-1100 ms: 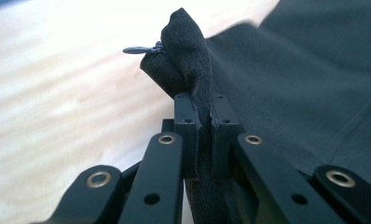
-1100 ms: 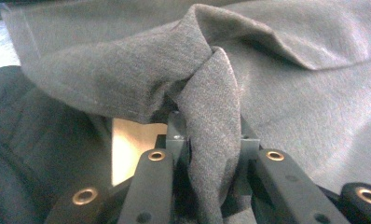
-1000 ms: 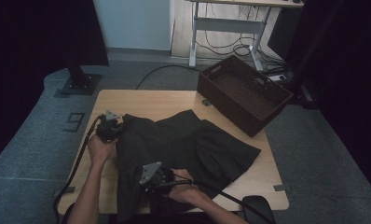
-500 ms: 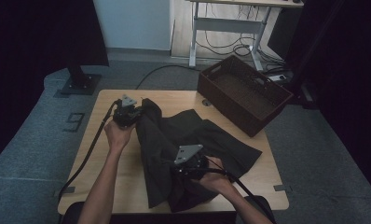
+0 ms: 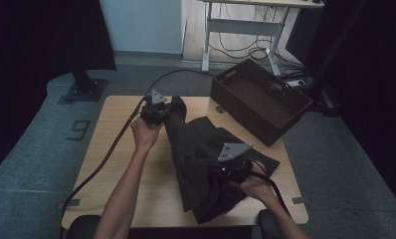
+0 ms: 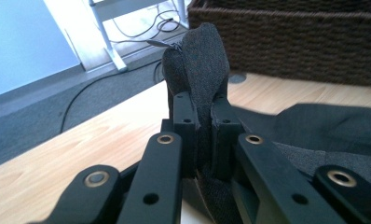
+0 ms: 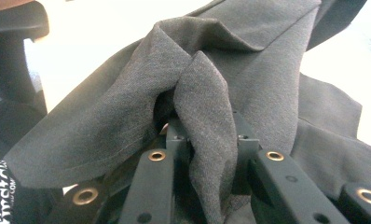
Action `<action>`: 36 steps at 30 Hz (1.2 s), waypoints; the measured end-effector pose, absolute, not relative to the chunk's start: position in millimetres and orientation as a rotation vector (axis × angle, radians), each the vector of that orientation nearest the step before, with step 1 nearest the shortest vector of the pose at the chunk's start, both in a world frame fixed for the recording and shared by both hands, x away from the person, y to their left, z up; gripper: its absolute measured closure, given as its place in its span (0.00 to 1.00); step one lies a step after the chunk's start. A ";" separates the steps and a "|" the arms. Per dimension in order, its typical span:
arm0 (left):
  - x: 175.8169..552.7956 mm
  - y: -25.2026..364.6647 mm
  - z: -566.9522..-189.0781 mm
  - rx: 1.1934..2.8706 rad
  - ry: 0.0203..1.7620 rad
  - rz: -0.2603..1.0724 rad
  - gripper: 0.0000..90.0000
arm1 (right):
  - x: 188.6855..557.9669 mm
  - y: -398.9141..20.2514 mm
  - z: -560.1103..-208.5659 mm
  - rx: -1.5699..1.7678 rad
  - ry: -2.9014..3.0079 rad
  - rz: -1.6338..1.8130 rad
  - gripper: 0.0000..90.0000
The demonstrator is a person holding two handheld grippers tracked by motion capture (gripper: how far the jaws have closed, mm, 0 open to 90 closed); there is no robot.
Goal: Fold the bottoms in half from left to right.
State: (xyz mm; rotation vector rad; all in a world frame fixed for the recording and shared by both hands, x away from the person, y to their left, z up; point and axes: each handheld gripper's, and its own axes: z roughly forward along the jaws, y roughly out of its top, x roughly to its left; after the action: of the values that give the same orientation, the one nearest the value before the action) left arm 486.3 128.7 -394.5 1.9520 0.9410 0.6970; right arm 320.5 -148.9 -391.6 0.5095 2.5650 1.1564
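Note:
A dark grey garment (image 5: 201, 154) lies across the middle of the wooden table (image 5: 116, 149), with a long fold lifted off the surface. My left gripper (image 5: 173, 110) is at the far left part of the table, shut on one bunched edge of the garment (image 6: 200, 60), which sticks up between its jaws. My right gripper (image 5: 221, 172) is near the front right, shut on another fold of the garment (image 7: 207, 121), which drapes over its jaws. The cloth stretches between the two grippers and hangs down in front.
A dark woven basket (image 5: 260, 102) sits at the table's far right corner, also seen as the basket (image 6: 291, 37) behind the left jaws. A desk frame with cables (image 5: 246, 45) stands on the floor beyond. Bare wood shows at the table's left.
Both grippers have risen and moved away from me and to the right, carrying the garment's edge over. The cloth now stands up in a fold instead of lying flat.

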 end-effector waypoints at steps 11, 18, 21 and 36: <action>517.0 74.8 -420.3 2.015 0.952 0.688 0.92 | 342.9 -195.3 -414.6 0.664 2.518 1.036 0.83; 536.6 55.6 -460.7 2.034 1.041 0.651 0.91 | 364.7 -211.3 -451.6 0.763 2.531 0.994 0.83; 543.2 49.3 -471.3 2.044 1.054 0.638 0.87 | 371.8 -214.9 -462.9 0.797 2.538 0.944 0.83; 522.7 70.6 -446.9 2.032 0.999 0.724 0.27 | 384.6 -226.8 -497.2 0.884 2.579 0.866 0.80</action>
State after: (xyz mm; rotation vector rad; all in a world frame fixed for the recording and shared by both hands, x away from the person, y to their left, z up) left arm 522.7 70.6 -446.9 2.0325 0.9994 0.7236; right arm 384.6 -226.8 -497.2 0.8840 2.5794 0.8659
